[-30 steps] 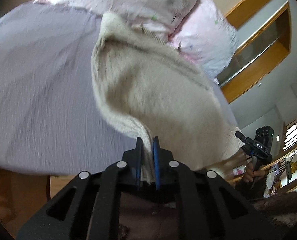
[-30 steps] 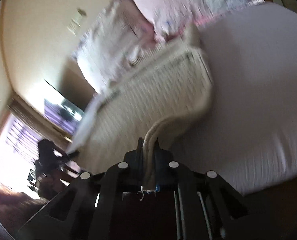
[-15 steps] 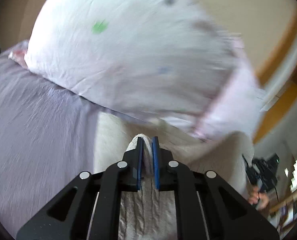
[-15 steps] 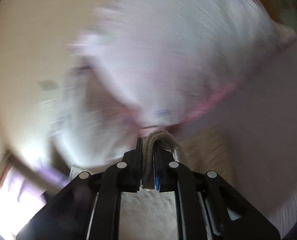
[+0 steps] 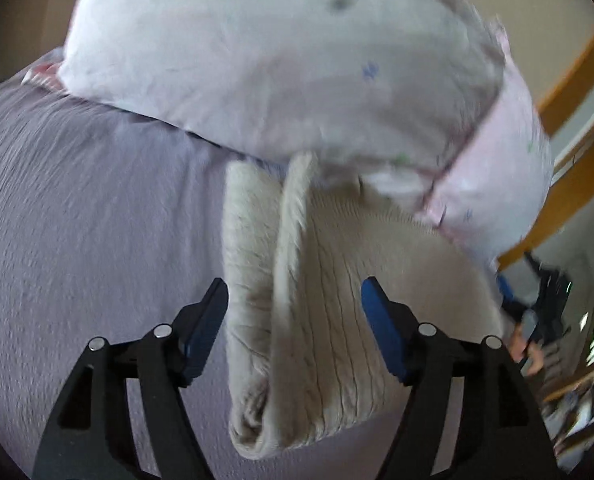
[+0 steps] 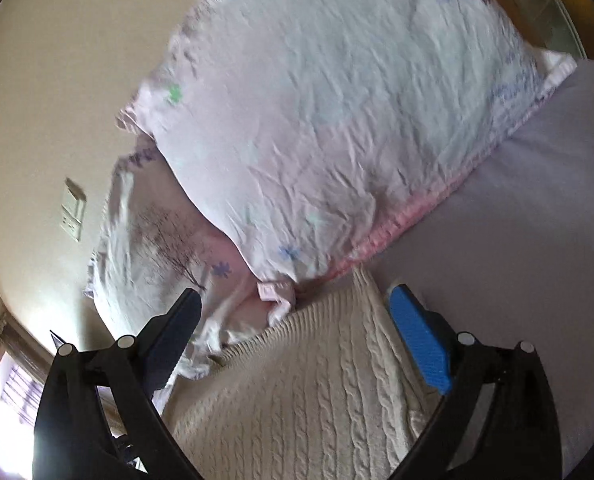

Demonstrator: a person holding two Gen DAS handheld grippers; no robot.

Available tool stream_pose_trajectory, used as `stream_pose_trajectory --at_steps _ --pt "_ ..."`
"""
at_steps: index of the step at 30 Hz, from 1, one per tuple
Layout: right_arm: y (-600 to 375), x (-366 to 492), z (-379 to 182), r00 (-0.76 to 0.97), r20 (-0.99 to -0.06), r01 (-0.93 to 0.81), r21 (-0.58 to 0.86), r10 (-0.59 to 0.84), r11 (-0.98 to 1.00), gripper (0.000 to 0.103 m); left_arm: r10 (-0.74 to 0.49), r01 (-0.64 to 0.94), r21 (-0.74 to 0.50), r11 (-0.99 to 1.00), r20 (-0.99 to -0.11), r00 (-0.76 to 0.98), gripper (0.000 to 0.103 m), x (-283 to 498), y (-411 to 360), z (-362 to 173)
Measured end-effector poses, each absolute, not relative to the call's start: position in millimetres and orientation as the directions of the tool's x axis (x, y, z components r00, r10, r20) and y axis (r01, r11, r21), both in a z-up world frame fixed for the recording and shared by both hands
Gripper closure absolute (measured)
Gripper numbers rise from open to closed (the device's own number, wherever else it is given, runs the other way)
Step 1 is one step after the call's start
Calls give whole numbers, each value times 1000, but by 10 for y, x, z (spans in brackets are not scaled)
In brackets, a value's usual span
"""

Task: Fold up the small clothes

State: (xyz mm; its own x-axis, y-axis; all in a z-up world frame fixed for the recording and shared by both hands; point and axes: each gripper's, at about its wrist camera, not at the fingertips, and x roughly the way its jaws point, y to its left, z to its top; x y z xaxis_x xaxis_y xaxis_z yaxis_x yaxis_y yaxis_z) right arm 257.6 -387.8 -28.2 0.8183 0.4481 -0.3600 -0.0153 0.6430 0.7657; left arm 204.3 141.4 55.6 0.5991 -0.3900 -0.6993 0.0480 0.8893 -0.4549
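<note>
1. Far left in the left wrist view, the lavender bed sheet [image 5: 77, 220] spreads out crinkled and bare, running under everything else.
2. Moving in, the left claw [image 5: 295, 296] is spread wide, blue pads apart, gripping nothing; its left finger is over the sheet just beside the garment, its right finger over the knit.
3. Between those fingers lies the cream cable-knit sweater [image 5: 317, 320], folded over on the bed, with a rolled edge running up the middle and a thick doubled fold at the near end.
4. The sweater's far end touches the white floral pillow [image 5: 277, 60], which stands on the sheet against the beige wall.
5. To the right, a second pillow with pink trim [image 5: 497, 200] leans beside the first, and past it shows orange wooden framing [image 5: 569, 84].
6. At the far right edge the other handheld gripper shows, small and blurred.
7. Over to the right wrist view: at left a wall switch plate [image 6: 74, 210] sits on the beige wall, with a bright window low in the corner.
8. The right claw [image 6: 293, 308] is also wide apart and holds nothing; the sweater [image 6: 297, 400] fills the space below it, cable ribs clear.
9. Its right blue pad [image 6: 421, 340] is just beside the sweater's right edge; whether it touches, I cannot tell.
10. Above, the floral pillow [image 6: 337, 120] with its pink frill meets the sweater's tip, and the sheet [image 6: 537, 240] fills the right.
</note>
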Motion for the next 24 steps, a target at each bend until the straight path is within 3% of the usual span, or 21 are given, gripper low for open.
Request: stream_pose_trajectory --at_steps 2,5,9,12,14,19,21,24 --pt "-3893 2596 -323 805 -381 -1 766 456 642 6 -314 56 -350 935 -744 590 31 2111 1288 526" --pt "-3862 2551 -353 807 -373 -10 768 459 641 6 -260 24 -299 954 -783 565 31 2293 1237 422" --pt "-3851 2555 -327 810 -370 -24 754 455 656 6 -348 -51 -453 890 -749 564 41 2478 1512 286" --pt "-3827 2613 -316 800 -377 -29 753 467 658 6 -499 -131 -677 724 -645 579 57 2484 1860 111" --pt "-3811 2652 -337 787 -384 -30 758 483 652 6 -610 -195 -814 547 -546 574 85 2447 2080 -141" --pt "-3783 2672 -340 770 -389 -43 760 506 649 6 -662 -206 -891 404 -440 607 88 2380 2102 -255" --pt "-3808 2638 -305 779 -372 -53 763 505 644 6 -700 -161 -944 289 -323 637 89 2348 2025 -218" --pt "-3900 2580 -235 803 -337 -63 773 492 632 6 -740 -30 -957 290 -244 627 89 2330 1698 155"
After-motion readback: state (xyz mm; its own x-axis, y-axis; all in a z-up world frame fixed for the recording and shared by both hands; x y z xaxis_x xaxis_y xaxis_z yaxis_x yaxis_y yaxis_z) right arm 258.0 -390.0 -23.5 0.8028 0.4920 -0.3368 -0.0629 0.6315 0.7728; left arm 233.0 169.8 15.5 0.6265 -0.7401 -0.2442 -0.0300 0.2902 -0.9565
